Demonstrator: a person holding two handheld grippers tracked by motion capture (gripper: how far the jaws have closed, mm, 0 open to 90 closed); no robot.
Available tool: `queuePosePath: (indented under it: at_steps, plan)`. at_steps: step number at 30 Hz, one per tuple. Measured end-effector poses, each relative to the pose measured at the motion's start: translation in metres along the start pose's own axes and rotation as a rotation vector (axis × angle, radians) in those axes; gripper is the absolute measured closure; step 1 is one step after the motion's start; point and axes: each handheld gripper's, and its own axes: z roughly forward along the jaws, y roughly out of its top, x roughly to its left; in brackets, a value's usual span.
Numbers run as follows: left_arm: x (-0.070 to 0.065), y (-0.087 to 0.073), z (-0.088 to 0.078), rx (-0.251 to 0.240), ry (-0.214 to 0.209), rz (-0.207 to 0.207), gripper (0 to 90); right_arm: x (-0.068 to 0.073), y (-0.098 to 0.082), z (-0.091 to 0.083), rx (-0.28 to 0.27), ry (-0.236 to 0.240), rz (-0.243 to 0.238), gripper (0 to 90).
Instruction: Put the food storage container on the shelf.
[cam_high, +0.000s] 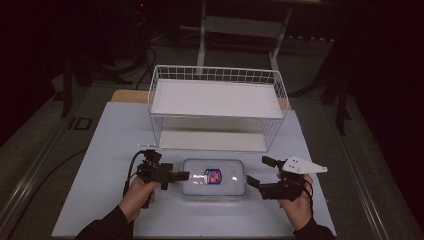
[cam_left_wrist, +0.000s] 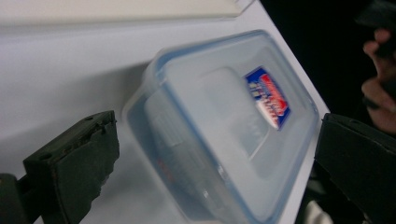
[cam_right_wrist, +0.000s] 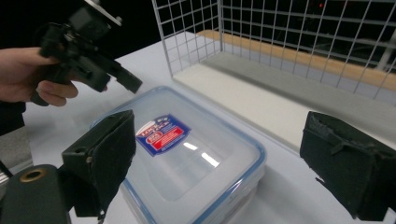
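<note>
container (cam_left_wrist: 219, 135) near corner cut off by bottom edge; label (cam_left_wrist: 269, 97) print blurred, unreadable

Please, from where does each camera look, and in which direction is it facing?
High view: above the person's side, facing forward and down on the table; forearms, both hands show.
Left gripper view: rides the left hand-held gripper, facing the clear lidded box; own jaws show.
Right gripper view: rides the right hand-held gripper, facing box and wire basket; own jaws show.
All share the box.
</note>
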Motion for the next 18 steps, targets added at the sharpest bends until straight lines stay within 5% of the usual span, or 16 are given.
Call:
queuePosePath:
  at_steps: [5,9,18]
  plan:
    - [0.013,-0.003,0.010,0.079,-0.007,-0.121,0.0,0.001,-0.003,0.003,0.020,0.002,0.009,10.0]
    - [0.020,-0.004,0.015,0.103,-0.061,-0.219,0.2,-0.001,-0.004,0.004,0.048,0.032,0.052,10.3]
    - [0.031,-0.006,0.017,0.103,-0.129,-0.316,24.2,-0.010,-0.009,0.006,0.098,0.096,0.129,17.6]
